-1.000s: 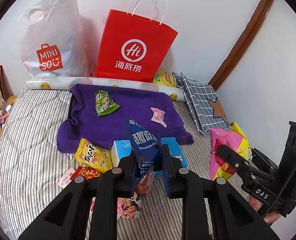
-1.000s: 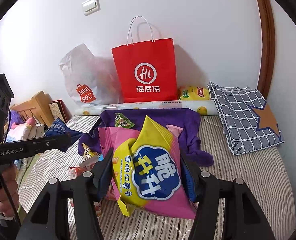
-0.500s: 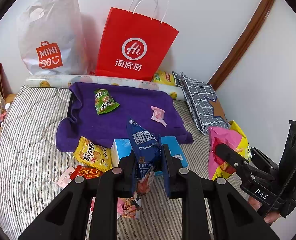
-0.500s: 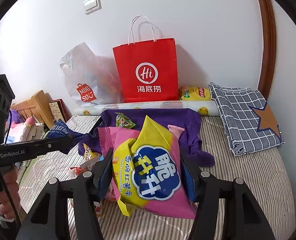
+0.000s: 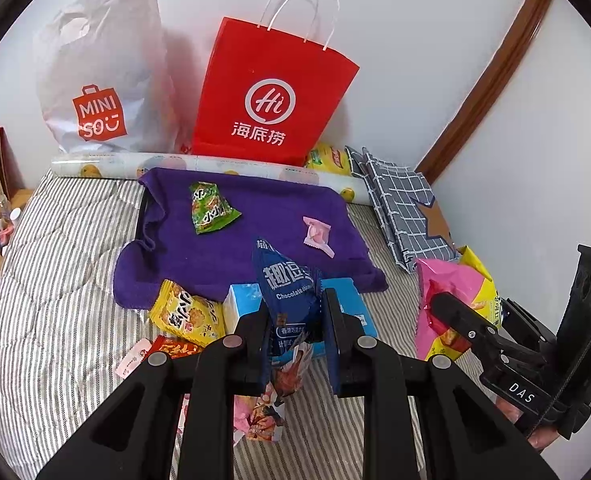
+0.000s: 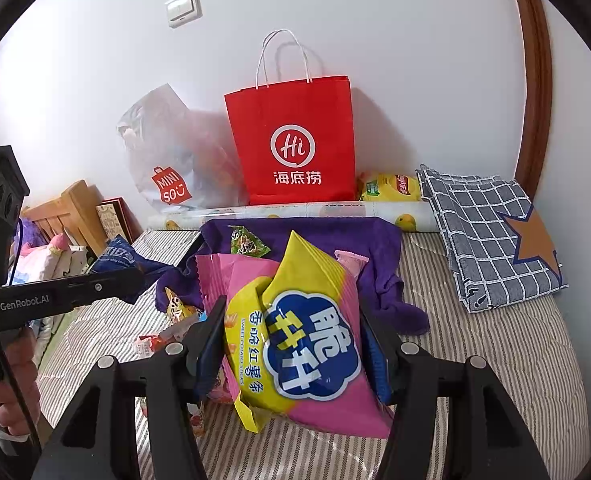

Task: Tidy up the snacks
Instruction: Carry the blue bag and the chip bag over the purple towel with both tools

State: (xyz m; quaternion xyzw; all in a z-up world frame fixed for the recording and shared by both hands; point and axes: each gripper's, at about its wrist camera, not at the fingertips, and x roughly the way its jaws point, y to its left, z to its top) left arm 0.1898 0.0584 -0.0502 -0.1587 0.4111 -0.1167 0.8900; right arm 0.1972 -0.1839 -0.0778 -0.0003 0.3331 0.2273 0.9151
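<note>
Left tool: pinched the blue cookie packet, held above the striped bed.
Right tool: clamped on the pink sweet-potato bag, right of it.

Left gripper: matte black frame, silver screws, blue-faced fingers. Right gripper: identical build; white lettering on each gripper's side.

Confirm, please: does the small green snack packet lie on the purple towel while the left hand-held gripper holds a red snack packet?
Not quite: the left hand-held gripper holds a dark blue snack packet, as the left wrist view shows. The small green snack packet does lie on the purple towel.
</note>
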